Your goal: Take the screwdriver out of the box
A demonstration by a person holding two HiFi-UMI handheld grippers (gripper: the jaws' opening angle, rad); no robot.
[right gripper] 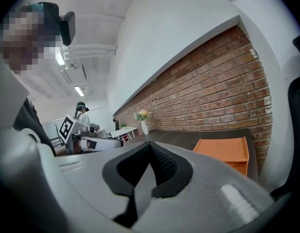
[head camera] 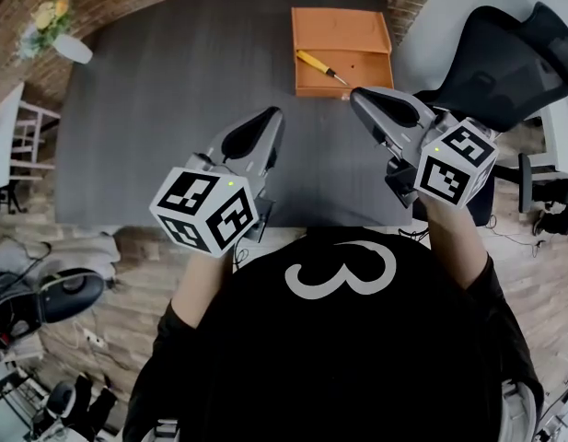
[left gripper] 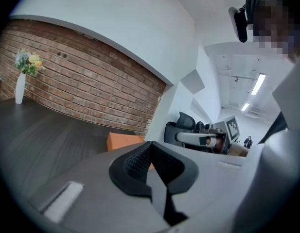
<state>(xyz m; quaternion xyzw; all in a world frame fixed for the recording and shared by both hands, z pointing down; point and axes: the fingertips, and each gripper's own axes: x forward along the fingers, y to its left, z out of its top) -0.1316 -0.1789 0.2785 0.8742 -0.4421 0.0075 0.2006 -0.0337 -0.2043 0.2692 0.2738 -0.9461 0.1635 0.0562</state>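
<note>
A flat open orange box (head camera: 342, 50) lies at the far right of the dark table (head camera: 155, 145). In it lies a screwdriver (head camera: 320, 66) with a yellow handle, its shaft pointing to the right front. My right gripper (head camera: 356, 94) is shut and empty, its tip just short of the box's near edge. My left gripper (head camera: 276, 114) is also shut and empty, over the table's middle, left of the box. The box (left gripper: 124, 141) shows beyond the left jaws, and the box (right gripper: 226, 152) shows right of the right jaws. The screwdriver is hidden in both gripper views.
A white vase of flowers (head camera: 55, 31) stands at the table's far left corner. A brick wall (left gripper: 86, 86) runs behind the table. A black office chair (head camera: 504, 53) stands right of the table. Cables and gear lie on the floor at left.
</note>
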